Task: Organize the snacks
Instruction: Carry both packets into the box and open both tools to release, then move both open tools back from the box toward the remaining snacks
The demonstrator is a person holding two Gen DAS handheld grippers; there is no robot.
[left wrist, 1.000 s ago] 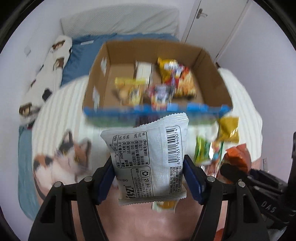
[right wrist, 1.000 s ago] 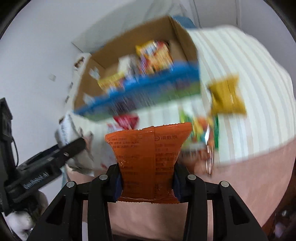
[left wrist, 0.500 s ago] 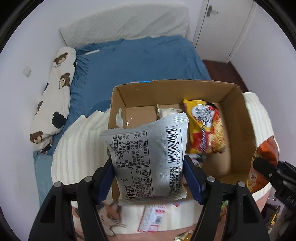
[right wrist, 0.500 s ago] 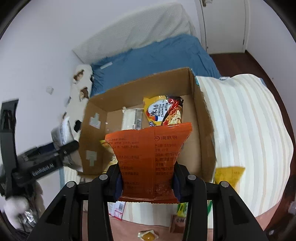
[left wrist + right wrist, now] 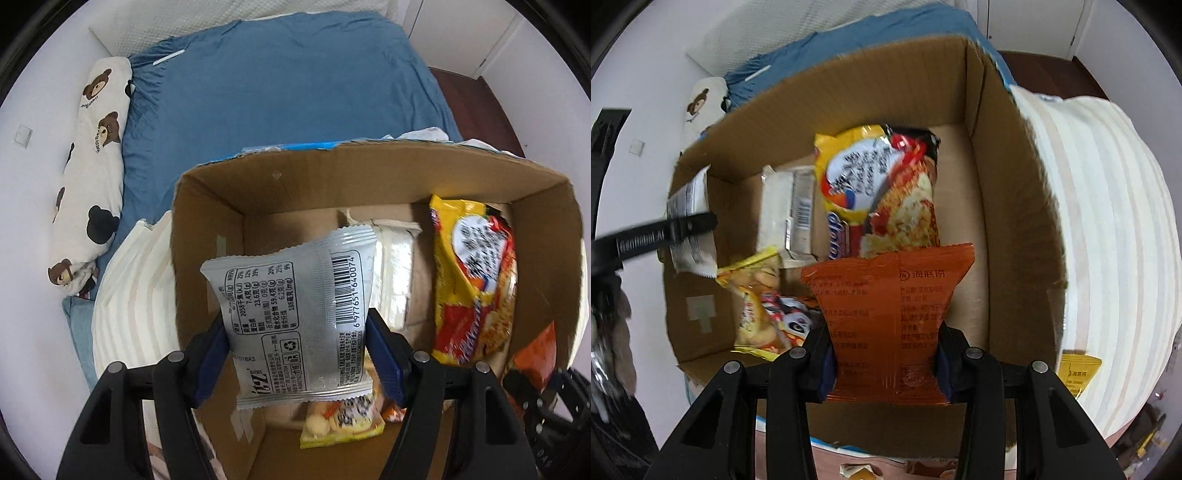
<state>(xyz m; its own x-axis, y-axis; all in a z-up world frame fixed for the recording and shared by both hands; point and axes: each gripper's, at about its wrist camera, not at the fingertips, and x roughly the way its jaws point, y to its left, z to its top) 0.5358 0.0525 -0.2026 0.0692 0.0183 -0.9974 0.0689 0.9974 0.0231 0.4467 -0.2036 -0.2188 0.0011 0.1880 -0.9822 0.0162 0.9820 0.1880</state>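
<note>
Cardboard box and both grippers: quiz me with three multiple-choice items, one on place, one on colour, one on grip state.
1. Where is the large yellow noodle packet?
A. on the striped blanket
B. inside the cardboard box
C. on the blue bedsheet

2. What colour is the packet in the right gripper?
A. orange
B. green
C. silver

3. What state is the left gripper in?
A. open and empty
B. out of view
C. jaws shut on a silver packet

Answers:
1 B, it lies on the box floor against the far wall.
2 A, the orange packet sits between the jaws.
3 C, both pads press the packet's sides.
</note>
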